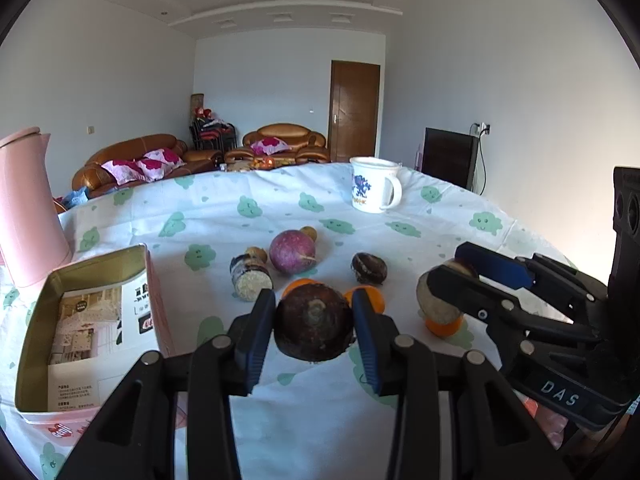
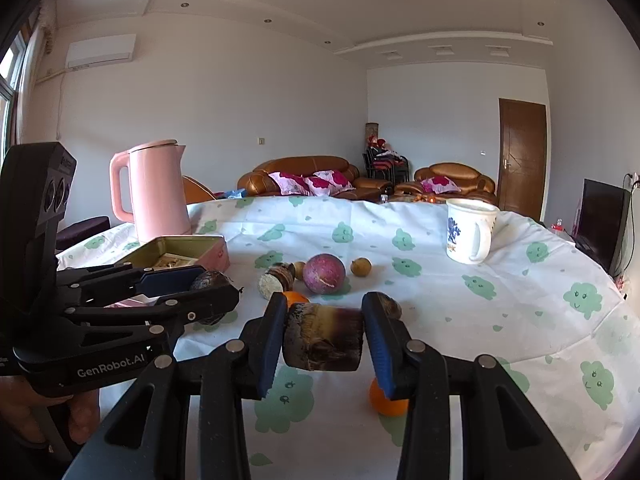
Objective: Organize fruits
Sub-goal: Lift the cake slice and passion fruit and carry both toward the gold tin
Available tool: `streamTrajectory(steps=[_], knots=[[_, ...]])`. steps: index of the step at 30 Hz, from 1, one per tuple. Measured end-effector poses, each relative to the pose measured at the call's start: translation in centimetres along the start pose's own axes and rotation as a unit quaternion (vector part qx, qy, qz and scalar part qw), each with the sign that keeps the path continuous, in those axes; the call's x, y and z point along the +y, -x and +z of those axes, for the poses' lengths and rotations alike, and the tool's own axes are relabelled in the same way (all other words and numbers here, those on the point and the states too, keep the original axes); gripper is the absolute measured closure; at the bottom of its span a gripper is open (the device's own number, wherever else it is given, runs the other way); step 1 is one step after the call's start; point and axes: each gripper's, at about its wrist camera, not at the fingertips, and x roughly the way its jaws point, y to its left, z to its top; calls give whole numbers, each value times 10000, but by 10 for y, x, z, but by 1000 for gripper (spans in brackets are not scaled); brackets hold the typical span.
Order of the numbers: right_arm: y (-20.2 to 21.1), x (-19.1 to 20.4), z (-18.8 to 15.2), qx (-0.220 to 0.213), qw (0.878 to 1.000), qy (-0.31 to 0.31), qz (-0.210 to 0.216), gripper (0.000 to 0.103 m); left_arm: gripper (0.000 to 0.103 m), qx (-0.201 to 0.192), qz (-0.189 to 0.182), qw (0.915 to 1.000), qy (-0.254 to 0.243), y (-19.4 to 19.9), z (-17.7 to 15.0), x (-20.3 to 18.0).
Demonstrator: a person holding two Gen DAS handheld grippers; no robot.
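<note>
Holding two pieces clear of the cloth: left gripper (image 1: 314, 322) clamped on a dark round fruit (image 1: 314, 322), right gripper (image 2: 323, 338) clamped on a stubby cane piece (image 2: 323, 338), pads on its sides. Round one looks firm, skin probably smooth, so likely to roll or slip if squeezed off-centre; best gripped across the widest part. Cane piece looks stiff and fibrous, light, flat-ended; grip on the curved flanks seems safe. Open tin (image 1: 28, 344) sits left, near the left gripper. Remaining on the table (image 2: 520, 320): purple fruit (image 2: 324, 273), oranges (image 2: 386, 400), small brown ones.
</note>
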Motion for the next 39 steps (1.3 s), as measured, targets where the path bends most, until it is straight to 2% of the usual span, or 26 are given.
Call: streamTrajectory(steps=[21, 39], knots=[[8, 10, 14, -211, 9996, 178, 42, 62, 62, -572, 173, 9982, 42, 22, 9, 5], [4, 25, 33, -387, 9981, 441, 184, 62, 62, -801, 474, 9956, 97, 32, 12, 17]])
